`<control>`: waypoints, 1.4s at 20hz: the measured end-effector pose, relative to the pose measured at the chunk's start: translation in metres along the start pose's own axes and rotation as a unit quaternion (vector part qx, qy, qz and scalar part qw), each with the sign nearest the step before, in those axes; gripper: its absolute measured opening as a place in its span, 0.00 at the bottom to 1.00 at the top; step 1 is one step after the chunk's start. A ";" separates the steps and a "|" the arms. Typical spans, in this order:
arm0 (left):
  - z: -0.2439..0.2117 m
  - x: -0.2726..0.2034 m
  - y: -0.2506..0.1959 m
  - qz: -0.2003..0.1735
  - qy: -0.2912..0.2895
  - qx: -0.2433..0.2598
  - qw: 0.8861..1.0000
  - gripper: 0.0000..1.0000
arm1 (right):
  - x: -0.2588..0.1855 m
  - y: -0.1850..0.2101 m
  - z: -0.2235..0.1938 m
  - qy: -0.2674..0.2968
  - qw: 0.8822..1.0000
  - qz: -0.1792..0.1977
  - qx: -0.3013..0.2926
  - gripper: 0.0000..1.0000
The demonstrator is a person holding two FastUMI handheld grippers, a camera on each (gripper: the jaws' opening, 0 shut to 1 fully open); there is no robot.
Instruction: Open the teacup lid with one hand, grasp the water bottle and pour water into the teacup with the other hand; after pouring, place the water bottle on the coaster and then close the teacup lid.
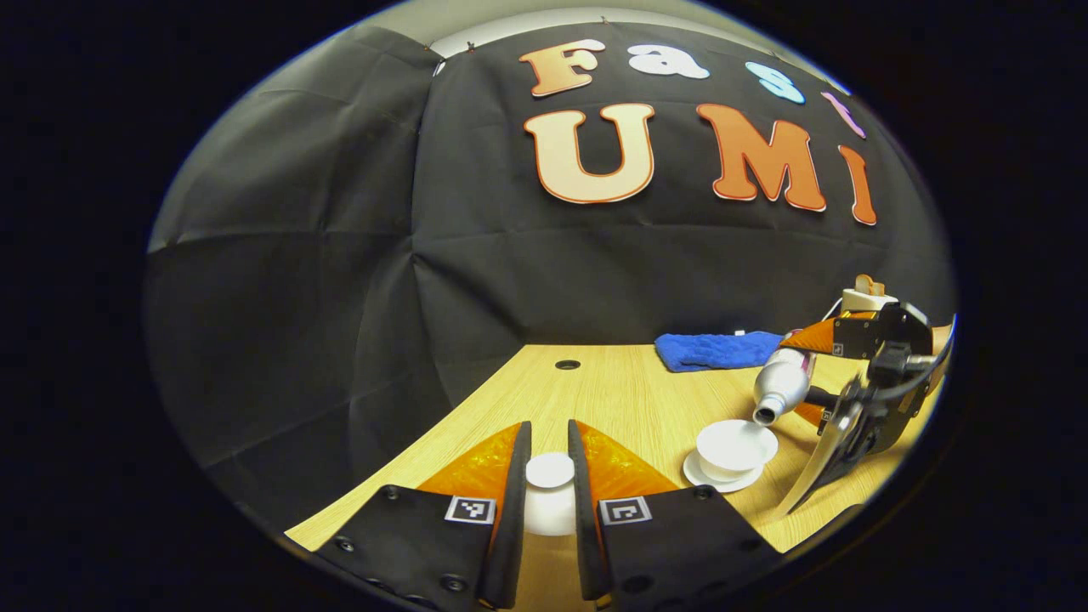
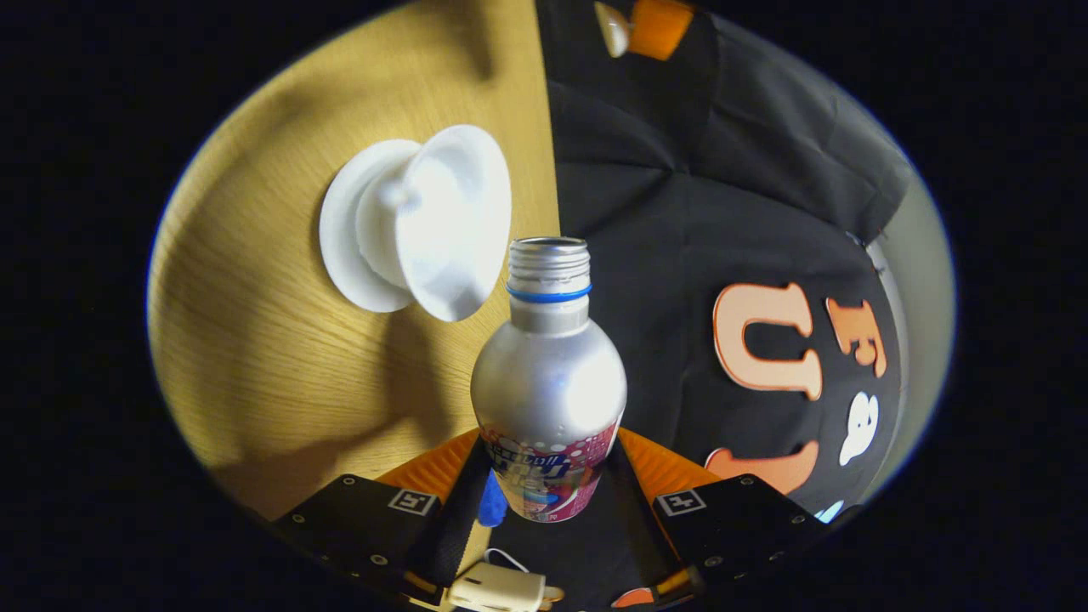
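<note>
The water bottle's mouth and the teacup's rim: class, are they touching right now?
Apart. In the left gripper view, the tilted water bottle hangs with its mouth just above the teacup, and a thin strip of table shows between mouth and rim.

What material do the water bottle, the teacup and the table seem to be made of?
Water bottle: probably aluminium, with a matte silver body, threaded metal neck and printed wrap. Teacup and its saucer: likely glazed white ceramic, smooth with a soft sheen. Table: light wood grain, perhaps laminate; the pictures cannot settle which.
</note>
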State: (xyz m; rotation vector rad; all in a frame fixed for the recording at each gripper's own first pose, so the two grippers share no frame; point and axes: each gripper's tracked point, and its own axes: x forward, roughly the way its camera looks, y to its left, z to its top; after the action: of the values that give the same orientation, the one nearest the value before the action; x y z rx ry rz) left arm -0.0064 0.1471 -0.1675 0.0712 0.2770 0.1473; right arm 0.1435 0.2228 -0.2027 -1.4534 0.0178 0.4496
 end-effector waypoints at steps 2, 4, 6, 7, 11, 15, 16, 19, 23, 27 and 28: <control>0.004 0.002 -0.013 -0.011 -0.001 0.003 1.000 0.31 | -0.005 -0.004 -0.008 0.008 0.997 0.014 0.077 0.79; 0.010 0.004 -0.028 -0.021 -0.004 0.005 1.000 0.30 | -0.011 -0.010 -0.017 0.010 0.989 0.023 0.147 0.79; 0.016 0.008 -0.045 -0.031 -0.008 0.002 0.999 0.30 | -0.021 -0.015 -0.033 0.013 0.977 0.029 0.210 0.79; 0.019 0.009 -0.054 -0.035 -0.010 0.001 0.999 0.31 | -0.024 -0.017 -0.039 0.015 0.970 0.031 0.239 0.79; 0.026 0.018 -0.092 -0.059 -0.020 -0.002 0.998 0.30 | -0.037 -0.013 -0.066 0.023 0.932 0.049 0.358 0.80; 0.021 0.027 -0.126 -0.079 -0.015 0.000 0.997 0.31 | -0.053 0.002 -0.088 0.034 0.884 0.065 0.461 0.79; 0.020 0.028 -0.134 -0.083 -0.014 0.000 0.996 0.30 | -0.058 0.005 -0.093 0.037 0.874 0.067 0.480 0.79; 0.019 0.033 -0.151 -0.093 -0.017 0.006 0.995 0.31 | -0.065 0.007 -0.111 0.039 0.845 0.065 0.529 0.79; 0.005 0.041 -0.164 -0.100 0.000 0.007 0.995 0.31 | -0.080 0.014 -0.125 0.043 0.817 0.066 0.571 0.80; -0.014 0.050 -0.166 -0.095 0.023 0.015 0.995 0.31 | -0.089 0.021 -0.129 0.041 0.792 0.070 0.606 0.79; -0.019 0.051 -0.167 -0.096 0.032 0.012 0.995 0.31 | -0.091 0.022 -0.129 0.037 0.787 0.070 0.612 0.80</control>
State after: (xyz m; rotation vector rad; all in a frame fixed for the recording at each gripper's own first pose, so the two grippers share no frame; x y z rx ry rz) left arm 0.0591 -0.0088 -0.2144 0.0638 0.3473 -0.0457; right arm 0.0863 0.0739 -0.2152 -0.1651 0.4137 0.3673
